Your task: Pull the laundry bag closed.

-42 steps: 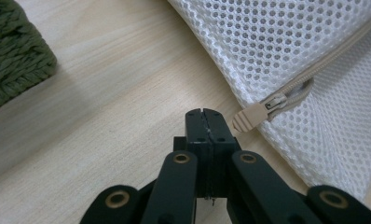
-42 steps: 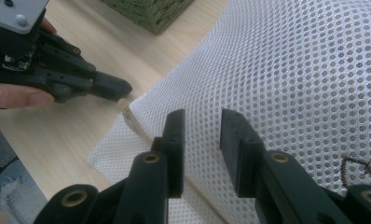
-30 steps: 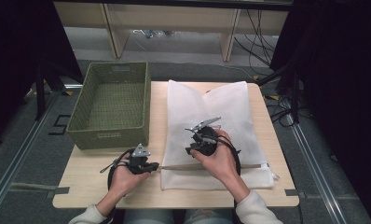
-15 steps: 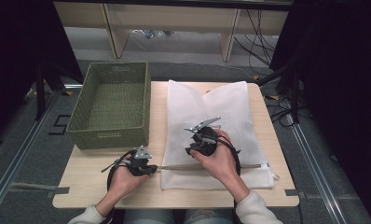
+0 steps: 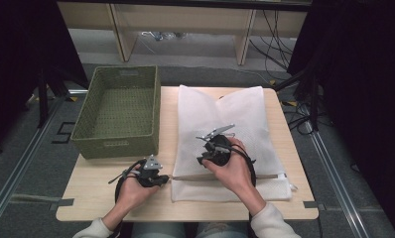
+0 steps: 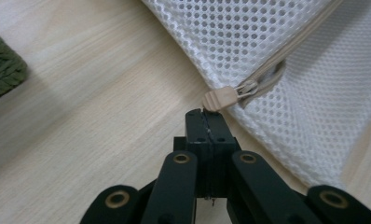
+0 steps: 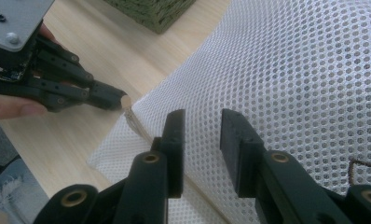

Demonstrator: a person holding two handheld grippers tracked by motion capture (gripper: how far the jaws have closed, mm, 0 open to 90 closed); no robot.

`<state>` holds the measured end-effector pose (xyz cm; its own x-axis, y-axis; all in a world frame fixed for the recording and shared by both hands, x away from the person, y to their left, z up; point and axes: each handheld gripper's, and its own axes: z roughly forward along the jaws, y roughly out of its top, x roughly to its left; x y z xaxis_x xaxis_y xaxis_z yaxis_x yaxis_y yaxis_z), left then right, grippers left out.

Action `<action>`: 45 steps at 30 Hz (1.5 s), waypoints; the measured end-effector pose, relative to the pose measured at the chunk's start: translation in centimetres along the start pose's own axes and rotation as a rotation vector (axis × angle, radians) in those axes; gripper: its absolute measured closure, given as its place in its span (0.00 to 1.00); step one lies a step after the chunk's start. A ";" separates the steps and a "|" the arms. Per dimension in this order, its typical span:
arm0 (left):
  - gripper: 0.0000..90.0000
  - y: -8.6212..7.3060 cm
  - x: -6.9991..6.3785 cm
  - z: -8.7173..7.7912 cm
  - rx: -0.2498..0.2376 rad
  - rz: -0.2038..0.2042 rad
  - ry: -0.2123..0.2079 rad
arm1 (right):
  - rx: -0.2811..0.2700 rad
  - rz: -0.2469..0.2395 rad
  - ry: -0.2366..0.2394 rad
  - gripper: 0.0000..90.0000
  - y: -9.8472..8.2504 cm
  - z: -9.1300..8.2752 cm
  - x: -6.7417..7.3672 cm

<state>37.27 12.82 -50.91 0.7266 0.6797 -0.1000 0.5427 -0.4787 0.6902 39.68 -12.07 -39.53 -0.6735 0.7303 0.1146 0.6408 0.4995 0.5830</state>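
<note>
A white mesh bag lies flat on the wooden table, its beige zipper running along the near edge. At the zipper's left end my left gripper is shut on the tip of the beige zipper pull. The slider sits just past it, with a short gap in the zipper behind. From the high view the left gripper lies low at the bag's near left corner. My right gripper is open, jaws held over the mesh close to the zipper, pointing toward the left gripper. The right gripper rests above the bag's near half.
A green woven basket stands empty on the table's left side, just beyond the left hand. The bag covers most of the right half. Bare wood shows along the near edge and left of the bag.
</note>
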 end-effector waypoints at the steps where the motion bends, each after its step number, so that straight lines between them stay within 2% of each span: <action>1: 0.99 0.0 0.0 0.0 -0.011 -0.007 -0.005 | -0.006 0.004 -0.001 0.80 0.0 0.1 0.0; 4: 0.99 0.1 -0.2 -0.3 -0.049 -0.009 -0.006 | 0.004 0.004 -0.002 0.80 0.0 0.0 0.0; 6: 0.99 0.3 -0.5 -0.6 -0.092 0.008 0.017 | 0.003 -0.005 -0.002 0.80 0.0 0.1 0.0; 7: 0.99 0.4 -0.6 -0.7 -0.098 0.016 0.027 | 0.003 -0.010 -0.001 0.80 0.0 0.1 -0.1; 9: 0.99 0.6 -1.0 -1.0 -0.118 0.031 0.020 | 0.007 -0.003 0.003 0.80 0.0 0.1 0.0; 11: 0.99 0.7 -1.6 -1.1 -0.128 0.054 0.009 | 0.015 -0.002 0.006 0.80 0.0 0.3 0.1; 12: 0.99 0.8 -1.9 -1.1 -0.130 0.066 0.006 | 0.013 -0.020 0.002 0.80 0.0 0.4 0.1; 13: 0.99 0.8 -2.1 -1.0 -0.130 0.078 -0.002 | 0.022 -0.011 0.008 0.80 -0.1 0.5 0.2; 15: 0.99 0.8 -2.4 -0.8 -0.132 0.074 -0.020 | 0.036 -0.007 0.017 0.81 -0.1 0.8 0.4; 16: 0.99 0.8 -2.3 -0.7 -0.126 0.086 -0.016 | 0.043 -0.010 0.017 0.81 -0.1 1.0 0.5; 19: 0.99 0.7 -2.2 -0.8 -0.127 0.080 -0.010 | 0.063 -0.014 0.028 0.83 -0.1 1.6 0.8; 20: 0.99 0.8 -2.2 -0.9 -0.153 0.092 0.011 | 0.073 0.000 0.038 0.83 -0.2 1.9 1.0; 21: 0.99 0.8 -2.2 -0.9 -0.153 0.092 0.011 | 0.076 -0.002 0.042 0.83 -0.2 2.1 1.1; 22: 0.99 0.8 -2.0 -1.5 -0.159 0.110 0.025 | 0.089 0.010 0.046 0.84 -0.2 2.5 1.2; 23: 0.99 0.8 -2.0 -1.5 -0.159 0.110 0.025 | 0.089 0.010 0.046 0.84 -0.2 2.5 1.2; 24: 0.99 0.7 -2.1 -1.7 -0.161 0.081 0.039 | 0.096 0.021 0.051 0.84 -0.2 2.8 1.4; 25: 0.99 0.5 -2.2 -1.7 -0.180 0.048 0.010 | 0.101 0.020 0.060 0.84 -0.2 3.2 1.5; 26: 0.98 0.3 -2.0 -1.9 -0.169 0.066 -0.010 | 0.115 0.033 0.065 0.84 -0.2 3.6 1.7; 27: 0.98 0.0 -2.3 -1.9 -0.181 0.024 -0.008 | 0.122 0.034 0.072 0.84 -0.2 4.0 1.8; 28: 0.97 -0.2 -2.2 -2.0 -0.174 0.013 -0.013 | 0.122 0.024 0.086 0.84 -0.2 4.3 1.9; 29: 0.96 -0.4 -2.1 -2.3 -0.153 0.025 -0.020 | 0.129 0.032 0.086 0.84 -0.2 4.6 2.0; 30: 0.95 -0.6 -2.2 -2.3 -0.164 0.018 -0.021 | 0.134 0.036 0.083 0.84 -0.1 4.9 2.1; 31: 0.94 -0.7 -2.0 -2.5 -0.143 0.040 -0.025 | 0.138 0.036 0.094 0.84 -0.1 5.2 2.2; 33: 0.92 -1.0 -2.2 -2.5 -0.150 0.005 -0.022 | 0.144 0.053 0.101 0.84 0.0 5.7 2.4; 34: 0.92 -1.0 -2.1 -2.4 -0.160 0.010 -0.022 | 0.155 0.049 0.104 0.83 0.1 5.9 2.4; 35: 0.91 -1.1 -2.1 -2.4 -0.151 -0.011 -0.032 | 0.160 0.051 0.110 0.83 0.1 6.2 2.5; 37: 0.90 -1.0 -2.0 -2.4 -0.149 0.012 -0.027 | 0.172 0.061 0.123 0.83 0.2 6.8 2.8; 38: 0.90 -1.0 -2.3 -2.3 -0.152 -0.018 -0.029 | 0.179 0.066 0.123 0.83 0.2 7.0 2.9; 39: 0.89 -1.0 -2.2 -2.3 -0.147 -0.015 -0.028 | 0.186 0.082 0.124 0.83 0.2 7.2 3.1; 40: 0.89 -1.0 -2.2 -2.3 -0.142 -0.002 -0.032 | 0.188 0.081 0.134 0.83 0.3 7.3 3.1; 41: 0.89 -1.0 -2.1 -2.3 -0.129 -0.010 -0.050 | 0.190 0.066 0.139 0.83 0.3 7.6 3.0; 42: 0.89 -1.0 -2.1 -2.3 -0.129 -0.010 -0.050 | 0.192 0.093 0.134 0.82 0.3 7.7 3.3; 43: 0.88 -1.1 -2.1 -2.2 -0.132 0.000 -0.028 | 0.192 0.087 0.136 0.82 0.3 7.9 3.2; 45: 0.88 -1.1 -2.2 -2.1 -0.142 -0.006 -0.030 | 0.197 0.096 0.143 0.82 0.4 8.1 3.3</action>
<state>34.19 13.01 -49.90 0.7373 0.6641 -0.1241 0.4832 -0.3900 0.7839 40.69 -5.68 -45.49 -0.6426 0.7123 0.2823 0.7541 0.5227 0.3976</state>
